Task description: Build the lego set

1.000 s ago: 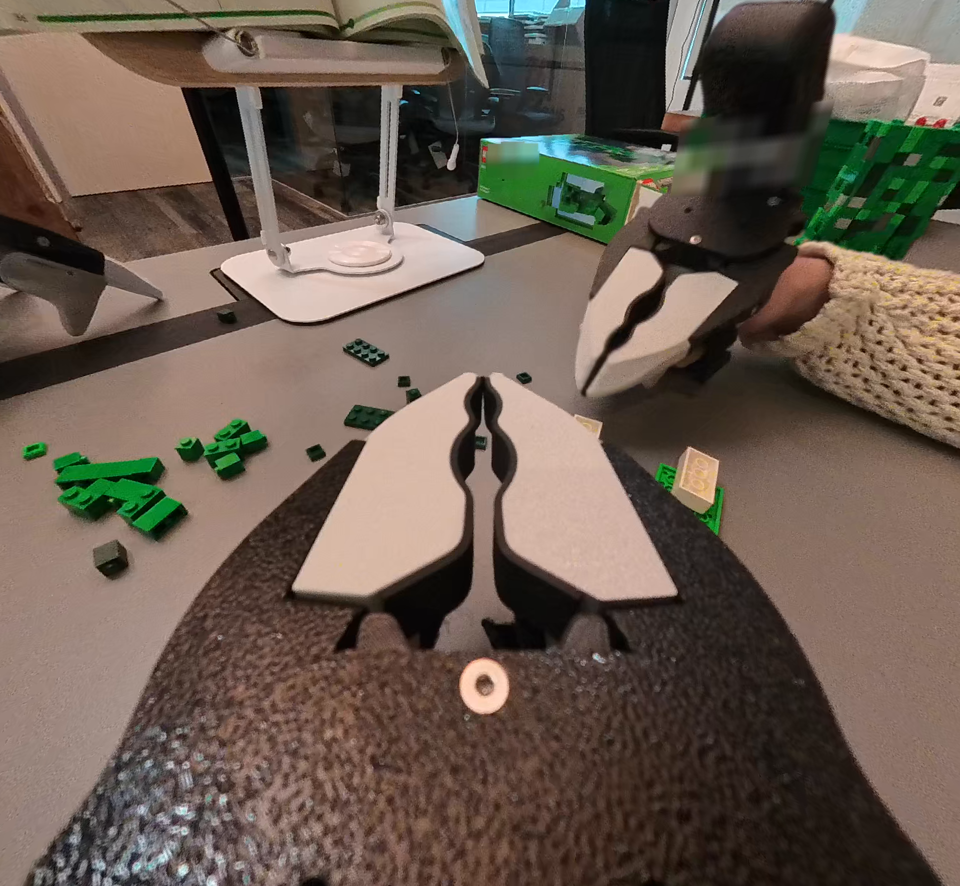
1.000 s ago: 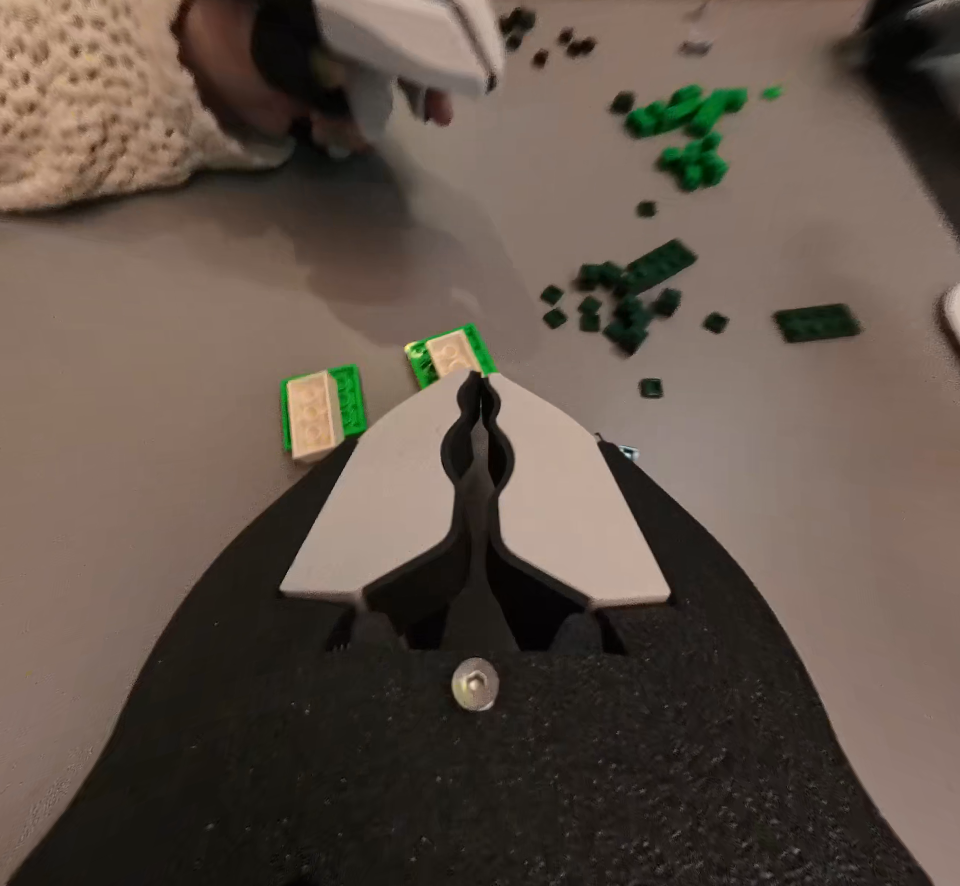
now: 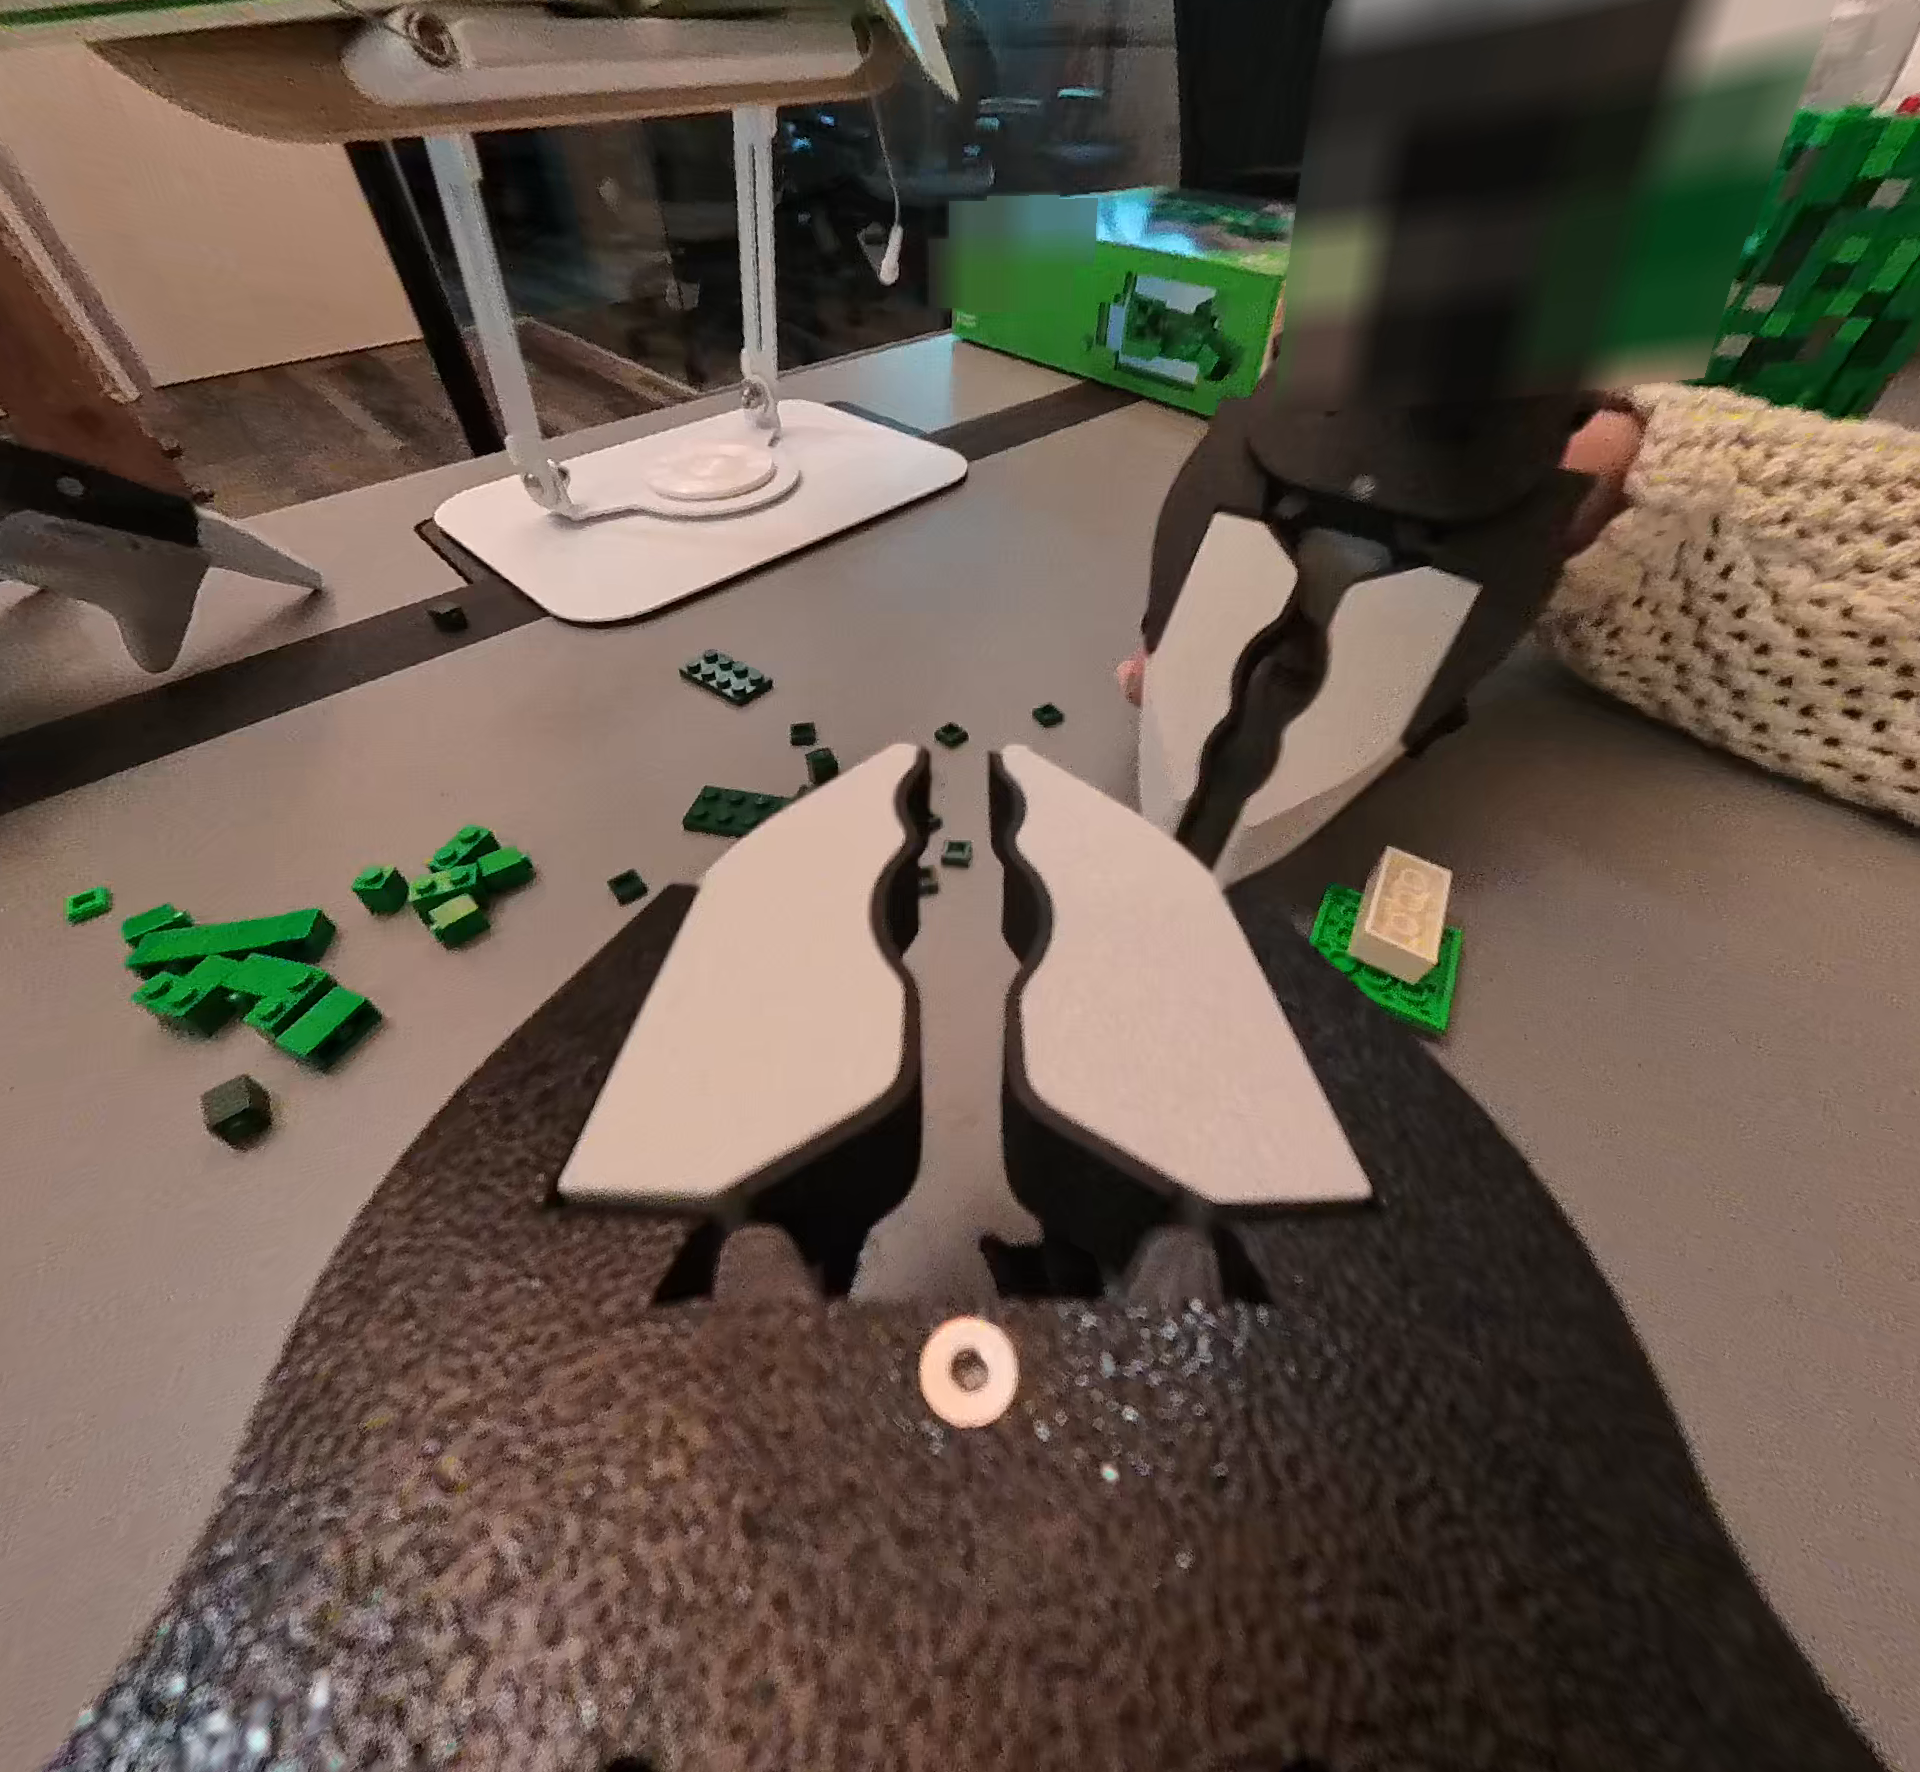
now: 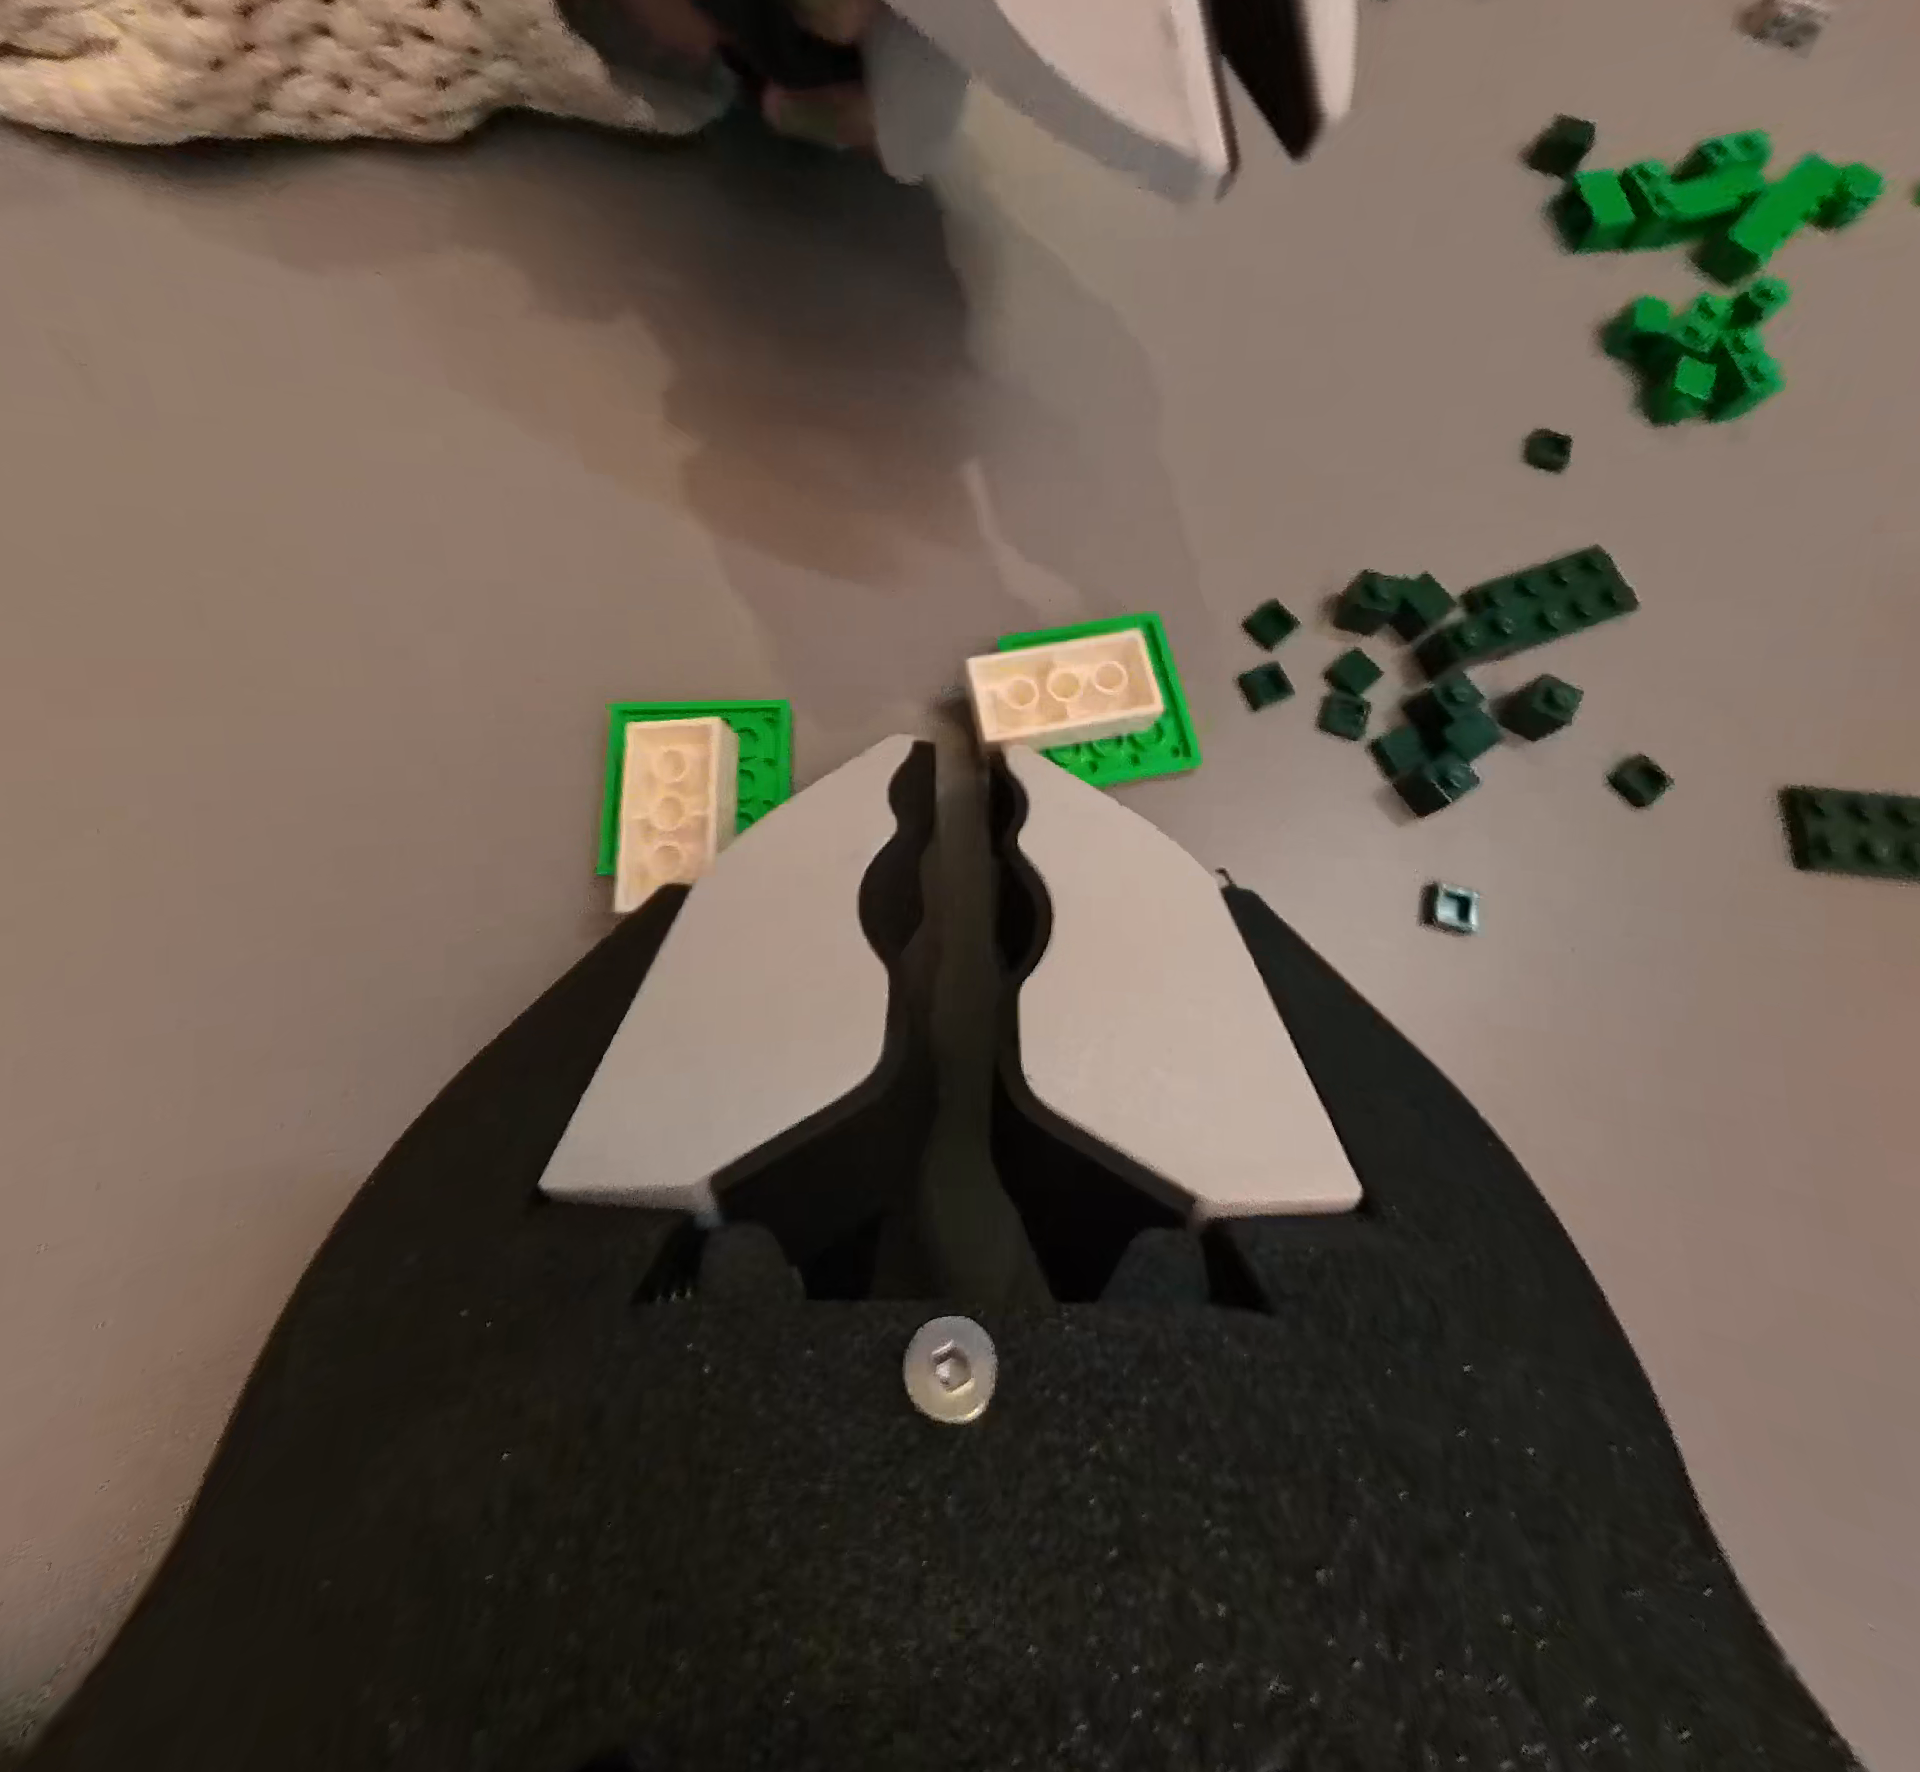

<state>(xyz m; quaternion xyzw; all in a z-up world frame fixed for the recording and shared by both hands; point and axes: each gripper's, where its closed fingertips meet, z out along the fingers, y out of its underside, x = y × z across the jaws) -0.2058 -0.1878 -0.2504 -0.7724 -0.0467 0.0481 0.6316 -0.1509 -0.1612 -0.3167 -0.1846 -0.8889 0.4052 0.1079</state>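
Two small builds lie on the grey table (image 4: pixel 312 579), each a cream brick on a bright green plate: one (image 4: pixel 670 803) by the left finger of my right gripper (image 4: pixel 958 756), the other (image 4: pixel 1065 688) just past its tips. My right gripper is slightly open and empty. My left gripper (image 3: pixel 956 761) is slightly open and empty above scattered dark green pieces (image 3: pixel 727 808). It also shows at the top of the right wrist view (image 4: pixel 1262 153). In the left wrist view the right gripper (image 3: pixel 1195 849) points down beside one build (image 3: pixel 1397 912); the other is hidden.
A pile of bright green bricks (image 3: pixel 239 974) lies at the left and dark green plates (image 4: pixel 1538 600) lie in the middle. A white book stand (image 3: pixel 707 517) holds an open booklet. A green box (image 3: pixel 1174 309) and a green built model (image 3: pixel 1829 268) stand behind. A knitted sleeve (image 3: pixel 1766 600) is at the right. Spacing between my two grippers at the tips: around 9 cm.
Both grippers have gone from shut to slightly open. The right gripper has come closer to the left one and tipped downward. The nearer build now lies square to the right gripper's tips.
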